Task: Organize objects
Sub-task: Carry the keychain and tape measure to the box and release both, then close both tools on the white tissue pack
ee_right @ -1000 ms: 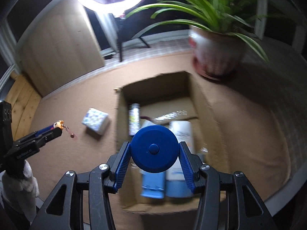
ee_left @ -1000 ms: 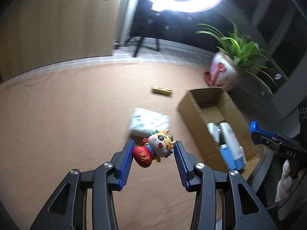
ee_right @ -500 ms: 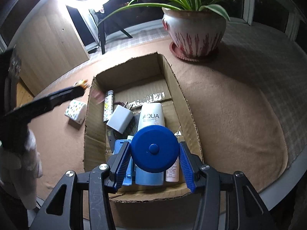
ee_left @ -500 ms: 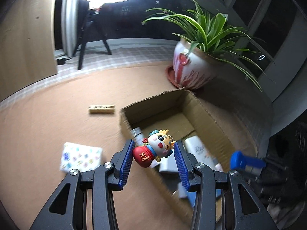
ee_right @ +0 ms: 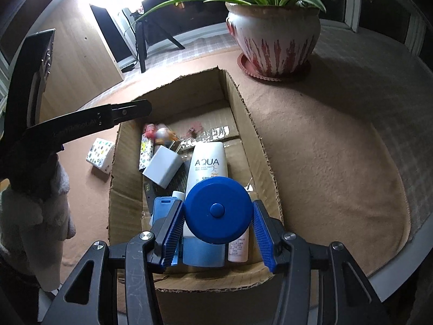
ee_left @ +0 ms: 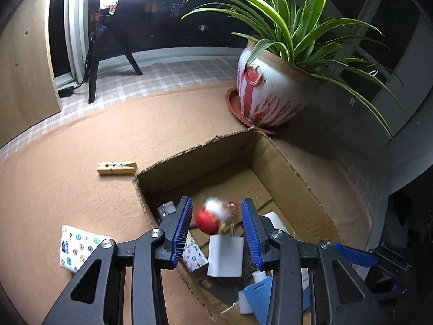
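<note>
Left claw [ee_left: 216,226] spread wide, toy figurine [ee_left: 215,214] dropping blurred over the cardboard box [ee_left: 284,168]; right claw [ee_right: 217,224] seems barely touching the blue round case [ee_right: 217,210], which could slip and miss the box
</note>
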A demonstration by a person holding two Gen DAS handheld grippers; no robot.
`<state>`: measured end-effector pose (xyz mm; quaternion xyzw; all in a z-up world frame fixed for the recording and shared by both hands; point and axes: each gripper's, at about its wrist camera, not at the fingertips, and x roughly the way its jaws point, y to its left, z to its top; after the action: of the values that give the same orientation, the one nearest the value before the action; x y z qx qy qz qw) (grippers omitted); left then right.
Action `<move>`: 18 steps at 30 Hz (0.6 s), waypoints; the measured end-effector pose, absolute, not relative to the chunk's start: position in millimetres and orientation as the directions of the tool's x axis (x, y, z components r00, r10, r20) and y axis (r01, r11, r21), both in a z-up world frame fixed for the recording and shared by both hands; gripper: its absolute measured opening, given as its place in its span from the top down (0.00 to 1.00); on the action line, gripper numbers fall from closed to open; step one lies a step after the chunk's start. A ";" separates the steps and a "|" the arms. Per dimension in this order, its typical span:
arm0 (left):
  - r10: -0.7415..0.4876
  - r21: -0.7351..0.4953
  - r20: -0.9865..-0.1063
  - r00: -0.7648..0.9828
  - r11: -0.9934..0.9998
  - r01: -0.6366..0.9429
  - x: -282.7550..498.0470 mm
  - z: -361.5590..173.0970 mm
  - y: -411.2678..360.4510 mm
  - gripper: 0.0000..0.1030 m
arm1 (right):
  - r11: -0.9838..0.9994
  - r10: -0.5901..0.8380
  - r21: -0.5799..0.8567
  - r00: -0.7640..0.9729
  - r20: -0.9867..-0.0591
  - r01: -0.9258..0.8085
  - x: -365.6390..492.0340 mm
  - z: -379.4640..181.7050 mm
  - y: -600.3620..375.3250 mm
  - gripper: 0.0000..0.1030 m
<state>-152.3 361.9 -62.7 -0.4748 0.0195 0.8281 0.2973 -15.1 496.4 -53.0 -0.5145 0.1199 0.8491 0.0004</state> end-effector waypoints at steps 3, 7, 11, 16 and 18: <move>0.473 -0.247 -0.799 -0.372 -0.821 -0.514 -153.3 -61.7 363.0 0.50 | -0.971 -0.129 0.208 -0.473 -0.871 -0.120 -15.2 -50.6 496.0 0.48; 0.463 -0.238 -0.805 -0.371 -0.825 -0.513 -152.1 -62.7 358.0 0.48 | -0.969 -0.126 0.212 -0.481 -0.868 -0.129 -15.5 -47.6 495.0 0.45; 0.458 -0.248 -0.807 -0.373 -0.836 -0.490 -154.2 -62.1 341.1 0.48 | -0.963 -0.135 0.230 -0.485 -0.864 -0.142 -15.5 -47.1 494.1 0.45; 0.443 -0.247 -0.806 -0.393 -0.854 -0.458 -156.8 -59.5 309.1 0.44 | -0.952 -0.152 0.262 -0.493 -0.857 -0.162 -15.1 -46.9 495.6 0.45; 0.427 -0.247 -0.809 -0.404 -0.870 -0.426 -162.0 -60.4 292.4 0.44 | -0.948 -0.155 0.270 -0.499 -0.853 -0.167 -14.5 -45.2 495.8 0.45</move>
<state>-162.0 292.4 -60.4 -0.4830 -0.0007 0.8378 0.2547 -14.5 495.8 -45.2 -0.5007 0.1609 0.8505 0.0035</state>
